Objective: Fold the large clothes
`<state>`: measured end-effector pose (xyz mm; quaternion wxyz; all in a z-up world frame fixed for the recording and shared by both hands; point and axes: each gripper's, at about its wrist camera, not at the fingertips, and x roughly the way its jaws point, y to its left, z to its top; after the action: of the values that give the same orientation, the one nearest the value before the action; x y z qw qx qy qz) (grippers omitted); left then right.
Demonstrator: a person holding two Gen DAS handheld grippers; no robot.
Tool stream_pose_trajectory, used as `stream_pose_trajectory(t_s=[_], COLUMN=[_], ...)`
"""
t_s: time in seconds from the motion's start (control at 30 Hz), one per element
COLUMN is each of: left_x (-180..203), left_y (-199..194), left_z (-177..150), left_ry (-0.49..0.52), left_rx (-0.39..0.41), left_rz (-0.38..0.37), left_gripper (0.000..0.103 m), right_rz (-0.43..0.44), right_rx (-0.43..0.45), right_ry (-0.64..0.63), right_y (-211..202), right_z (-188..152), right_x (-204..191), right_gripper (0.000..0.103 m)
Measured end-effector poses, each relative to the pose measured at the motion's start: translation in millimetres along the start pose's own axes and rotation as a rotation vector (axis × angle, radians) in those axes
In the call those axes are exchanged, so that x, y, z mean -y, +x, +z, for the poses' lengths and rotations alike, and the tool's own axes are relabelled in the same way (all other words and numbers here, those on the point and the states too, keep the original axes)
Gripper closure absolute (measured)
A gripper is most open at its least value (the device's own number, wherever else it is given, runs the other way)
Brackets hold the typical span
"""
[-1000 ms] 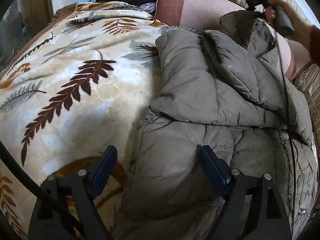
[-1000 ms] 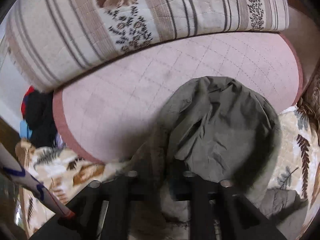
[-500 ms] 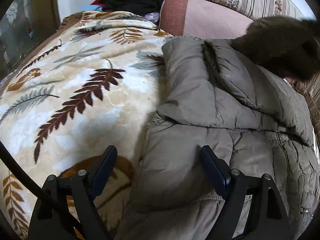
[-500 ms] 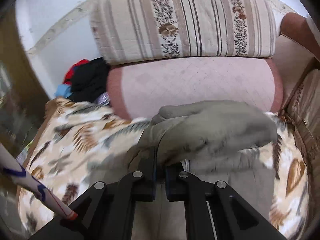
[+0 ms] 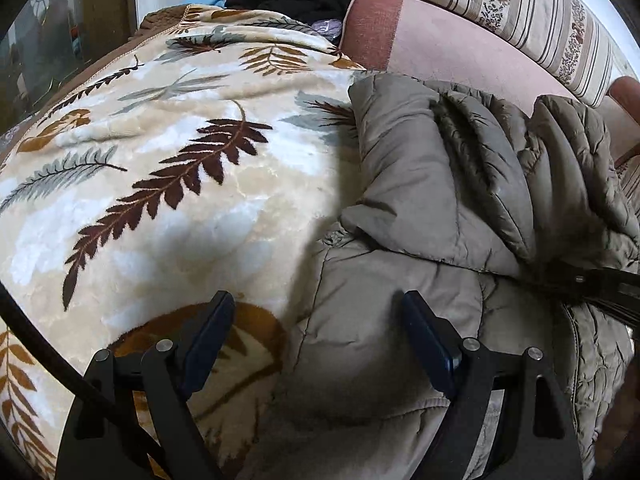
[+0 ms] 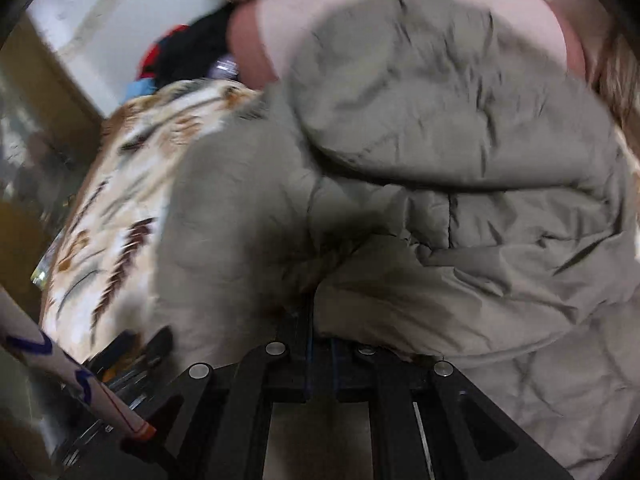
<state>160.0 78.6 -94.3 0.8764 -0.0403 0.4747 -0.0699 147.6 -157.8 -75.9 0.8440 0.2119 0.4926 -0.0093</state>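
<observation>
Right wrist view: right gripper pinched on padded jacket lying on leaf blanket, mid-fold; left gripper wide open, empty, over hem at 6 o'clock; next, probably release and flatten.

Matt quilted jacket, plush fleece blanket

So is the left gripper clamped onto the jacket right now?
No, the left gripper is open, its fingers spread wide above the grey jacket.
</observation>
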Motion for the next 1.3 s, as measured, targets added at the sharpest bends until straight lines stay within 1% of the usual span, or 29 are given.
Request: stream_pose_trajectory(t_s=[0.07, 0.17, 0.23, 0.27, 0.3, 0.33, 0.37, 0.4, 0.47, 0.6, 0.67, 0.73, 0.77, 0.8, 0.83, 0.9, 0.97, 1.03, 1.07, 1.13, 1.17, 1.2, 1.23, 1.3], left_x=[1.1, 2.7, 3.9, 4.4, 4.4, 4.2, 3.8, 3.5, 3.7, 6.7, 8.6, 10.2, 10.5, 10.3, 9.9, 9.1, 9.6, 10.0, 10.1, 10.1, 10.2, 10.0, 10.1, 10.8], left_y=[2.1, 3.7, 3.1, 2.7, 2.6, 2.5, 2.5, 2.4, 1.3, -1.4, -1.8, -2.2, -2.4, -2.4, -2.1, -1.1, -1.0, -0.7, -0.5, -0.3, -0.5, -0.5, -0.5, -0.4], left_z=[0.3, 0.1, -0.1, -0.3, -0.6, -0.7, -0.6, -0.6, -1.2, -2.4, -2.9, -3.1, -3.2, -3.3, -3.2, -2.7, -3.0, -2.7, -2.5, -2.4, -2.5, -2.2, -2.3, -2.5], left_ry=[0.005, 0.016, 0.023, 0.025, 0.026, 0.025, 0.024, 0.023, 0.022, 0.035, 0.043, 0.05, 0.051, 0.051, 0.049, 0.045, 0.045, 0.046, 0.046, 0.047, 0.048, 0.048, 0.05, 0.053], left_rx=[-0.001, 0.002, 0.008, 0.011, 0.012, 0.013, 0.013, 0.013, 0.016, 0.028, 0.033, 0.037, 0.038, 0.038, 0.037, 0.031, 0.029, 0.028, 0.027, 0.025, 0.026, 0.028, 0.028, 0.028], left_rz=[0.004, 0.014, 0.02, 0.021, 0.022, 0.022, 0.021, 0.021, 0.023, 0.039, 0.048, 0.056, 0.058, 0.058, 0.056, 0.053, 0.054, 0.055, 0.056, 0.057, 0.059, 0.058, 0.06, 0.063], left_gripper=[0.019, 0.019, 0.019, 0.019, 0.019, 0.019, 0.019, 0.019, 0.019, 0.019, 0.019, 0.019, 0.019, 0.019, 0.019, 0.019, 0.019, 0.019, 0.019, 0.019, 0.019, 0.019, 0.019, 0.018], right_rz=[0.011, 0.033, 0.043, 0.038, 0.026, 0.015, 0.003, -0.011, -0.037, -0.049, -0.086, -0.135, -0.154, -0.172, -0.183, -0.254, -0.313, -0.311, -0.303, -0.309, -0.328, -0.345, -0.363, -0.363], right_rx=[-0.01, -0.01, -0.004, -0.001, 0.004, 0.012, 0.025, 0.041, 0.069, 0.125, 0.214, 0.292, 0.308, 0.316, 0.314, 0.286, 0.209, 0.134, 0.115, 0.124, 0.115, 0.107, 0.122, 0.242], right_ry=[0.026, 0.019, 0.008, -0.001, -0.022, -0.046, -0.067, -0.088, -0.13, -0.175, -0.199, -0.197, -0.185, -0.158, -0.141, -0.11, -0.077, -0.027, -0.008, -0.033, -0.067, -0.086, -0.1, -0.135], right_y=[9.1, 9.6, 3.6, 0.2, -5.1, -10.5, -16.6, -22.0, -38.4, -78.5, -106.6, -123.0, -124.2, -121.2, -116.4, -92.5, -57.2, -28.0, -17.3, -12.2, -13.4, -17.7, -27.2, -55.0], right_z=[0.3, -0.3, -3.3, -4.8, -6.7, -8.7, -10.8, -12.2, -16.0, -15.5, -6.3, 9.7, 18.8, 30.7, 38.4, 53.6, 60.0, 54.4, 49.5, 44.4, 45.5, 47.4, 48.7, 47.6], right_x=[8.4, 14.8, 16.5, 15.6, 12.5, 8.6, 5.5, 1.4, -5.9, -7.5, -7.4, -6.6, -5.8, -1.1, 2.7, 14.3, 30.0, 48.8, 56.2, 57.0, 52.8, 48.1, 42.0, 25.4], right_gripper=[0.096, 0.096, 0.092, 0.087, 0.078, 0.073, 0.062, 0.056, 0.056, 0.056, 0.056, 0.054, 0.05, 0.049, 0.048, 0.048, 0.049, 0.049, 0.049, 0.049, 0.049, 0.049, 0.049, 0.049])
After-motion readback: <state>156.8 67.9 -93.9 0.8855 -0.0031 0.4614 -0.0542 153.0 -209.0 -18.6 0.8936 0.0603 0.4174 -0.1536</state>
